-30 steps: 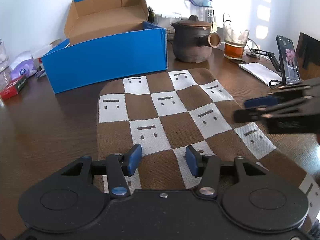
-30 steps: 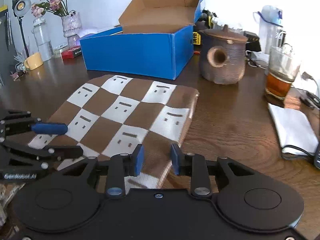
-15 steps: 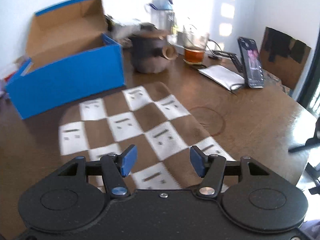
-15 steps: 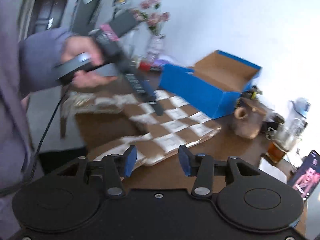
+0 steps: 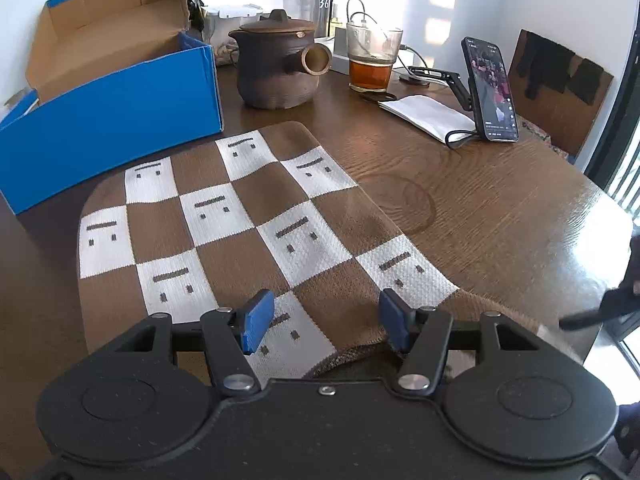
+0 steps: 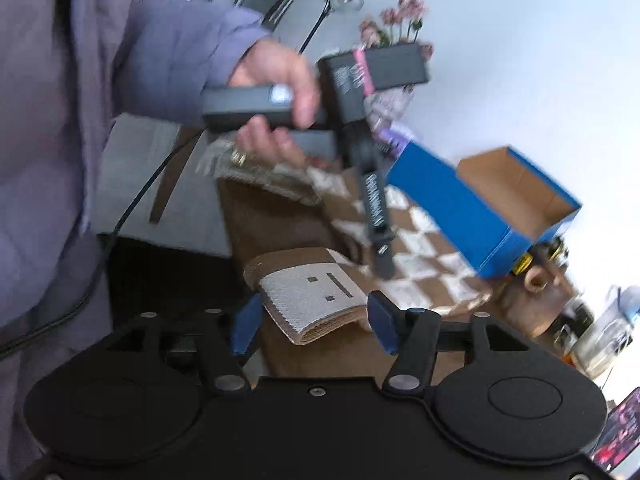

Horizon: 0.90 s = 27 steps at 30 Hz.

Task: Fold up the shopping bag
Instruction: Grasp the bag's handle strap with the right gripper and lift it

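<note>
The brown-and-white checked shopping bag (image 5: 248, 220) lies flat on the dark wooden table (image 5: 500, 208). My left gripper (image 5: 326, 322) hovers open over its near end, with fabric under both blue pads and nothing pinched. In the tilted right wrist view, a folded end of the bag (image 6: 316, 292) sticks out past the table edge. My right gripper (image 6: 314, 322) has its jaws opening around that end, one pad on each side and neither visibly pressing. A hand (image 6: 280, 80) holds the left gripper above the bag.
An open blue shoebox (image 5: 112, 112) stands behind the bag on the left. Past it are a clay teapot (image 5: 276, 68), a glass of tea (image 5: 372, 64), a white packet (image 5: 428, 116) and a phone on a stand (image 5: 490, 88). The table ends at the right (image 5: 608, 216).
My right gripper left the bag's right side, rolled, swung round to the end at the table edge and widened its jaws. The left gripper turned slightly right and stayed open.
</note>
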Motion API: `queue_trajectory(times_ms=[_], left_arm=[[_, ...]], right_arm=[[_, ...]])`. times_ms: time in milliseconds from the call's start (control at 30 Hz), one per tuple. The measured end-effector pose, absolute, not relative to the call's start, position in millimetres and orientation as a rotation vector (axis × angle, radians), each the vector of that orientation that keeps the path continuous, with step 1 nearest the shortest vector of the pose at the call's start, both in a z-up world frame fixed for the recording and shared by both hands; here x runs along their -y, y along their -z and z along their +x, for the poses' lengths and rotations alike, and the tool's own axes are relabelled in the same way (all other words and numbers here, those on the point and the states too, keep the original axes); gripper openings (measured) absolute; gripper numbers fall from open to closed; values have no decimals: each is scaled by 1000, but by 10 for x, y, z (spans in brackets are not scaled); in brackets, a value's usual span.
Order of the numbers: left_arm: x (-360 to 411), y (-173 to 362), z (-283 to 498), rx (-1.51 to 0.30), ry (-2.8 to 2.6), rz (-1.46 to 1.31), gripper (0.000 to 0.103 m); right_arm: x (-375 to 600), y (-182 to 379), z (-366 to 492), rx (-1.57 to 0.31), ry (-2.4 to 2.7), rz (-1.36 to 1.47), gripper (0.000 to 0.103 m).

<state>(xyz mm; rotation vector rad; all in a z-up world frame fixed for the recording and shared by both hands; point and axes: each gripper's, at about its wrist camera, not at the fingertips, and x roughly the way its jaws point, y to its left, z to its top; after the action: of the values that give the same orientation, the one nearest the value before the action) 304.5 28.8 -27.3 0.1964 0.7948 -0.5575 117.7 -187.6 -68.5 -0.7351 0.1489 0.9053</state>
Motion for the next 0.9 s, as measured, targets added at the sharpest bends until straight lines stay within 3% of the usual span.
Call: queue_trajectory(times_ms=[167, 300, 400, 467, 600, 633, 700, 900], left_arm=[[-321, 268, 3065, -796, 578, 181, 57], [-359, 265, 3094, -803, 594, 161, 56], [-430, 255, 3164, -823, 633, 128, 56], [-465, 250, 3195, -836, 652, 112, 56], [-479, 244, 3233, -851, 681, 115, 56], [-478, 247, 3233, -850, 685, 117, 56], [-506, 253, 3238, -849, 697, 102, 56], [-632, 284, 3260, -827, 778, 66, 64]], right_arm=[[1913, 489, 1357, -145, -940, -680, 50], [1982, 347, 1493, -98, -940, -590, 50], [2018, 285, 1656, -86, -944, -506, 53], [2022, 267, 1742, -123, -973, -494, 65], [1896, 267, 1847, -164, -1042, -619, 67], [1878, 275, 1848, -166, -1052, -636, 63], [1851, 277, 1896, -196, -1117, -644, 46], [2030, 167, 2195, -312, -1190, -418, 38]])
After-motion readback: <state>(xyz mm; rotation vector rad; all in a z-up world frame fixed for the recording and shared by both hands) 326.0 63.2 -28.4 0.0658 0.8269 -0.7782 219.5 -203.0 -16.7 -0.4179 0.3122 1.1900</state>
